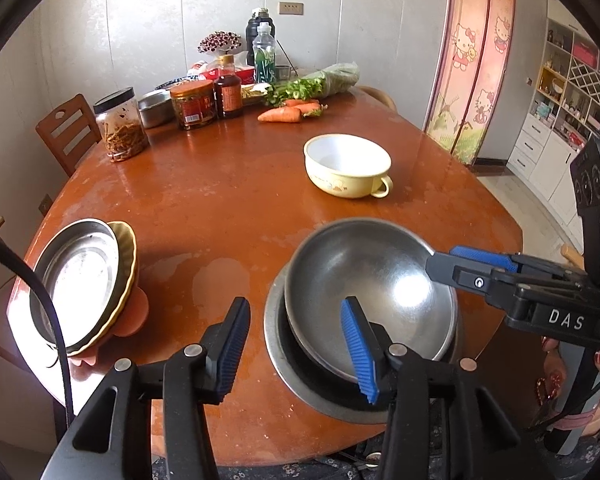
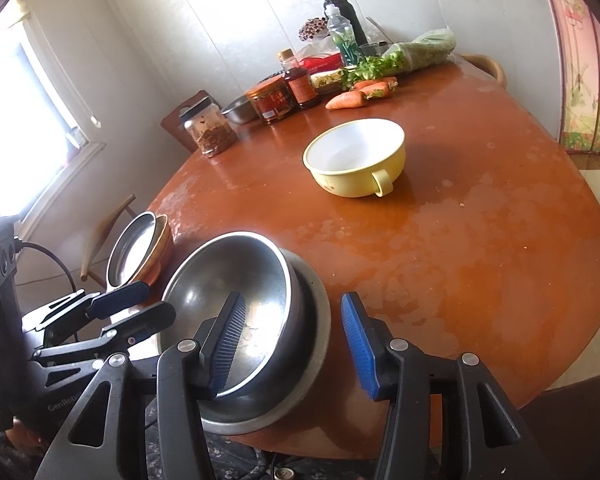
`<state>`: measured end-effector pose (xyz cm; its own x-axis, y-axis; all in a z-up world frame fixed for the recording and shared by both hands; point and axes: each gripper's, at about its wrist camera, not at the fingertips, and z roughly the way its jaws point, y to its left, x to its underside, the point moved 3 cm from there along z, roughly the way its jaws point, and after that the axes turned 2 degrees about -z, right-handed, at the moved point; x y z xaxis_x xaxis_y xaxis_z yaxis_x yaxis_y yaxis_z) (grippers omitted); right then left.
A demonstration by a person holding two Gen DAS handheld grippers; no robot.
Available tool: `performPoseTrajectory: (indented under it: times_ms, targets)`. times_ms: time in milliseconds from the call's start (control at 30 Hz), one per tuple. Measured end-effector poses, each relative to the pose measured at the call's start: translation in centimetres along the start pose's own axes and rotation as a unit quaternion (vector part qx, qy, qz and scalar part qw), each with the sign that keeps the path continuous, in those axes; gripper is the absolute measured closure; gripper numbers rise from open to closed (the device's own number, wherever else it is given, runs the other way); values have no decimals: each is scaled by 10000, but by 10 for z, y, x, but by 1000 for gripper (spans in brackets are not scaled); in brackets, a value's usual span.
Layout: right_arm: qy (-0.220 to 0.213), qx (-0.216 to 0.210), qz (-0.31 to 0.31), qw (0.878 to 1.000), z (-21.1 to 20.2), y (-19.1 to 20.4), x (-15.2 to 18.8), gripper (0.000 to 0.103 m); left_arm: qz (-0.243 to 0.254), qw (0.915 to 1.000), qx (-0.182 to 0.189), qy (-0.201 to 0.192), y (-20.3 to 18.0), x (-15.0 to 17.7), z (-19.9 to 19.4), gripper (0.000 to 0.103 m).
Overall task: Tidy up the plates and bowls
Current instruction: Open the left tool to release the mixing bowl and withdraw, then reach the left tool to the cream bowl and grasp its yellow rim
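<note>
Steel bowl [image 2: 236, 300] nested, tilted, in larger steel basin [image 2: 312, 344] at worktop [image 2: 480, 240] near edge. Right tool [image 2: 292, 340] open, straddling bowl's right rim; left tool [image 1: 296, 344] open, seemingly astride the left rim. Yellow bowl [image 2: 356, 158] well beyond, nearer the right tool.

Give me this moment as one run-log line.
left gripper: open, empty | right gripper: open, astride steel bowl rim | bowl tilted in larger steel bowl | yellow cup-bowl: apart
</note>
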<state>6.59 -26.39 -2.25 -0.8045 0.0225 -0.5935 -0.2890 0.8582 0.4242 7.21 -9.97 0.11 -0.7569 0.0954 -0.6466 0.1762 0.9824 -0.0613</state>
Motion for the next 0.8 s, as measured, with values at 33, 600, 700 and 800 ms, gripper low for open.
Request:
performPoseTrajectory:
  times_ms: [33, 600, 700, 800]
  targets:
    - [-15, -26, 15, 10000, -1, 0, -1, 50, -15, 10000, -2, -27, 1, -2, -1, 55]
    - [-184, 177, 4, 9997, 6, -20, -42, 45, 37, 9997, -97, -206, 3, -51, 20, 52]
    - [-217, 308, -32, 9993, 8, -26, -56, 44, 44, 9998, -75, -175, 3, -61, 30, 51]
    - [-238, 408, -38, 9989, 10, -32, -67, 41, 74, 9999, -42, -132, 2, -72, 42, 51]
